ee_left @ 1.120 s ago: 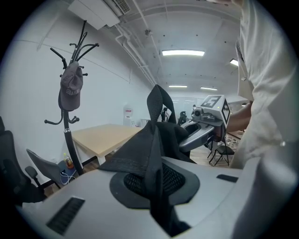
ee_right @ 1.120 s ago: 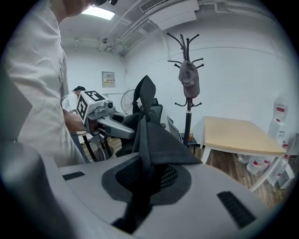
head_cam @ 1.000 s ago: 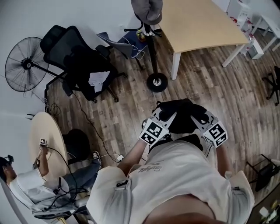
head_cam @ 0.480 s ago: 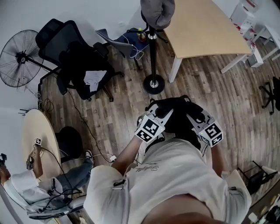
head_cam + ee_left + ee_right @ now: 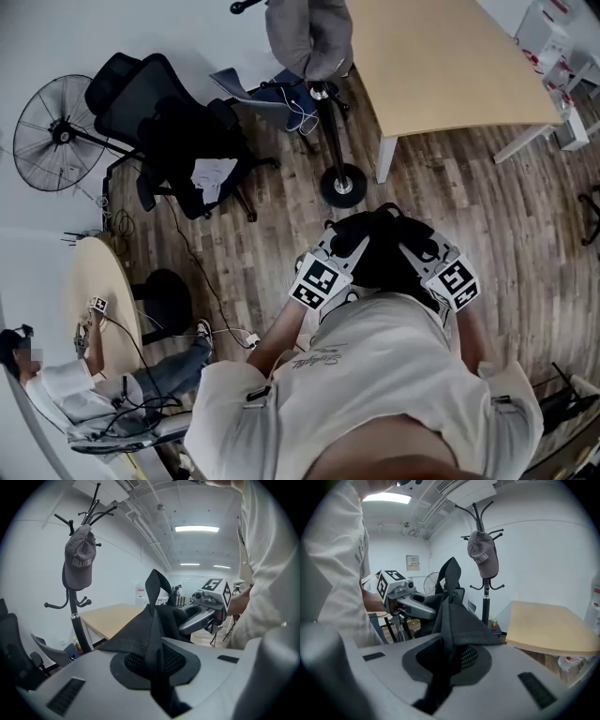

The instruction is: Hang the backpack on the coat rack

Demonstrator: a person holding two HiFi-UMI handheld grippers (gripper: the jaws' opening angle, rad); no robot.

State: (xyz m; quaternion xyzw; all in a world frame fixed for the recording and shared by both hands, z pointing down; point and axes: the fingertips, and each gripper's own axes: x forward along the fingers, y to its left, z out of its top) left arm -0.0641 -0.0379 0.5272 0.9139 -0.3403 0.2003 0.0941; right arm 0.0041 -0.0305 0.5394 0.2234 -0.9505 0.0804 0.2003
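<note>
Bright ceiling strips (image 5: 197,528) (fisheye-warped, dark corners)

Right gripper (image 5: 446,665) is clamping backpack (image 5: 457,620) fabric; left gripper (image 5: 412,604) is holding it opposite. Cap (image 5: 483,558) is hanging on rack (image 5: 486,603) beyond.

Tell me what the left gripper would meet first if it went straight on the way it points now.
Apart from the backpack it already clamps, the left gripper would probably meet the wooden table first. The coat rack stands left of that line. The backpack hides the path, so depth is unclear.
</note>
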